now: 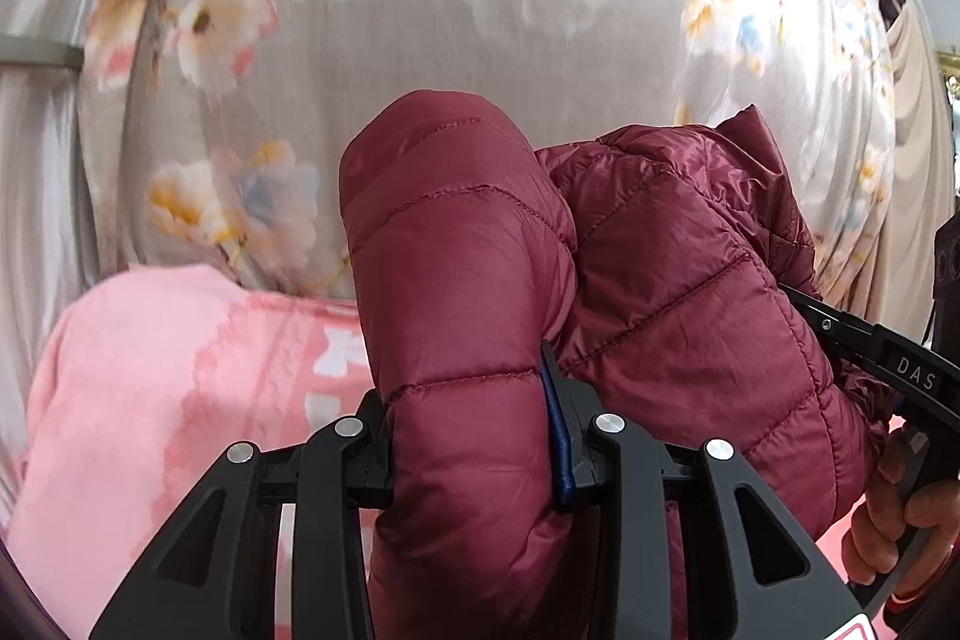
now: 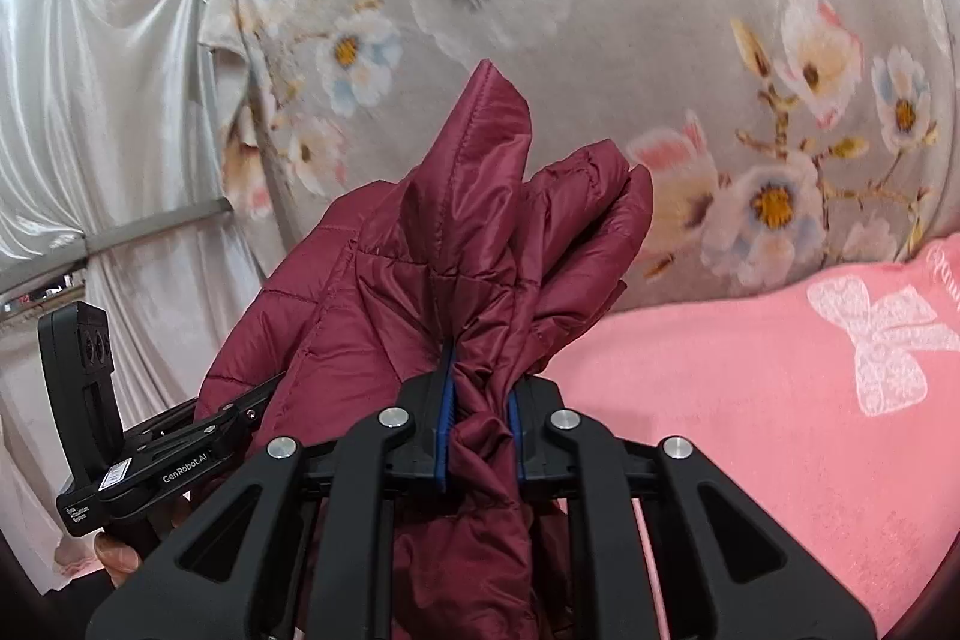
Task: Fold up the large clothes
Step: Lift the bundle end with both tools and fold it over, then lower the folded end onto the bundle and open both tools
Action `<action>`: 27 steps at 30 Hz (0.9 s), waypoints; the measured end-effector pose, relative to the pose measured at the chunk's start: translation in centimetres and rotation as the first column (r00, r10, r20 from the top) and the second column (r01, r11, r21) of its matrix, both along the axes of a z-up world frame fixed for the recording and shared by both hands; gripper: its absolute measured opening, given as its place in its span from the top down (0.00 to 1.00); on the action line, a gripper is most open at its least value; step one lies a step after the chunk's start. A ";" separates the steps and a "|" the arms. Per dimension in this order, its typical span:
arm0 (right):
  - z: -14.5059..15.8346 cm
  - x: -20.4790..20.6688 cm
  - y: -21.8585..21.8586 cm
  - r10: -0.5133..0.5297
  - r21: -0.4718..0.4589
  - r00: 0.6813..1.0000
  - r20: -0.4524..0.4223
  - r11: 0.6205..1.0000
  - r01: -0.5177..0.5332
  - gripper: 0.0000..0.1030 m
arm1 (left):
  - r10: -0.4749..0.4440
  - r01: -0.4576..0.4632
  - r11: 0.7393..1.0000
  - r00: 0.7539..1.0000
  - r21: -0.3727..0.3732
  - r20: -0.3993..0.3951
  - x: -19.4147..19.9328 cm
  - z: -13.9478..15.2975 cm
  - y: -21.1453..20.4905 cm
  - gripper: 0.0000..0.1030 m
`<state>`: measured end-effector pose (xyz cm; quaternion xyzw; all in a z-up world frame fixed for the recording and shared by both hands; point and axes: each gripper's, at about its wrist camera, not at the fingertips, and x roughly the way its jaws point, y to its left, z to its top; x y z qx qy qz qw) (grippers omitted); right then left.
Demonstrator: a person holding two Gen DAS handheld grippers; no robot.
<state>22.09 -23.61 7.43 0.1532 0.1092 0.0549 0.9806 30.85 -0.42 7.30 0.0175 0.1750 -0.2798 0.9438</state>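
Note:
A dark red quilted puffer jacket (image 1: 660, 268) is held up off the bed by both grippers. My left gripper (image 1: 468, 436) is shut on a thick puffy fold of it that fills the gap between its fingers. My right gripper (image 2: 480, 424) is shut on a bunched, twisted part of the same jacket (image 2: 456, 232), whose folds stick up above the blue pads (image 2: 445, 424). The right gripper also shows at the right edge of the left wrist view (image 1: 864, 346), and the left gripper at the lower left of the right wrist view (image 2: 198, 436). The two grippers are close together.
A grey blanket with a flower print (image 1: 420, 58) covers the bed behind the jacket. A pink blanket with white bows (image 2: 780, 388) lies nearer, below the grippers. White curtains and a metal rail (image 2: 108, 112) stand at the left.

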 end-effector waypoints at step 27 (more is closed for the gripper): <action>-14.8 8.1 -2.9 -0.031 0.089 0.949 -0.314 0.994 0.062 0.85 | 0.084 -0.049 0.988 0.966 0.145 -0.246 7.1 -13.4 -3.0 0.61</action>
